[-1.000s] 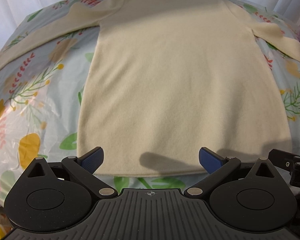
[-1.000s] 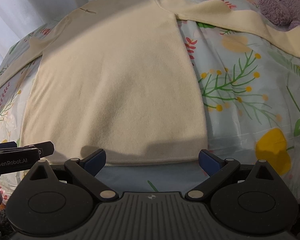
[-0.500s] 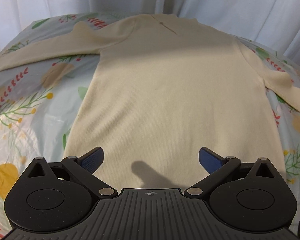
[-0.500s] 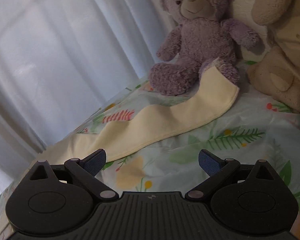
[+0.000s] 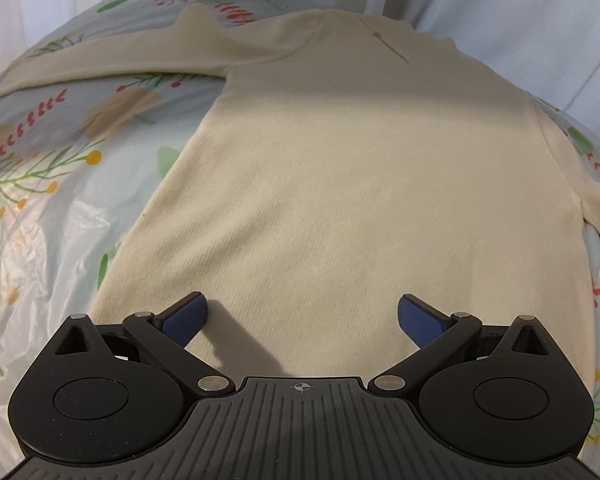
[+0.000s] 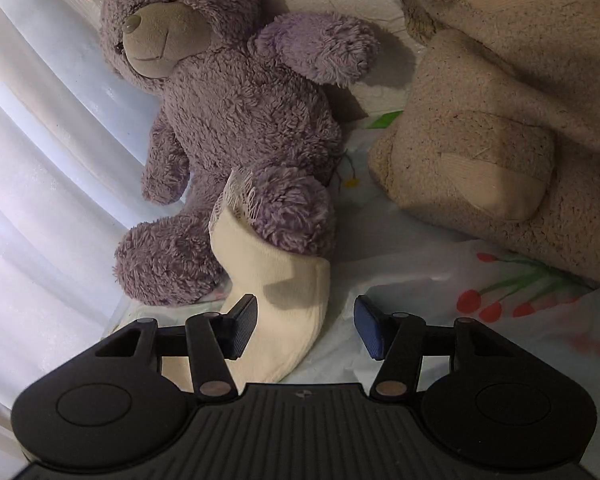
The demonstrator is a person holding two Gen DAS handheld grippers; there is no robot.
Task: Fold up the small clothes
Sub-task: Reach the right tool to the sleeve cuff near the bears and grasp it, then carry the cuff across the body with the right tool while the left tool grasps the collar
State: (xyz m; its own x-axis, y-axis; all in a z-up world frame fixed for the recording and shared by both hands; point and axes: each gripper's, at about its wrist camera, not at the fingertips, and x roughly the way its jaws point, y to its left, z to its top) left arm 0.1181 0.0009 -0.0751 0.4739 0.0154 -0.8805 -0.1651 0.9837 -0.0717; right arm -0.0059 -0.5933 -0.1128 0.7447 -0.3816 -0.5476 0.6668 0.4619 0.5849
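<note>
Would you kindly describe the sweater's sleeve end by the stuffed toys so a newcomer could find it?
Start at the purple teddy bear sitting against the white curtain on the floral bedspread. The cream sleeve cuff lies between its feet, its tip propped against one foot. It is the only smooth, flat knit among fluffy plush.

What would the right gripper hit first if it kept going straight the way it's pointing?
Most likely the cream sleeve end lying between the right gripper jaws, with the purple bear just behind; depth is unclear.

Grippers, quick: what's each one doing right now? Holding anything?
Left gripper: open, holding nothing, above the sweater.
Right gripper: open, jaws have just been closing around the sleeve end, not pressing on it yet.
</note>
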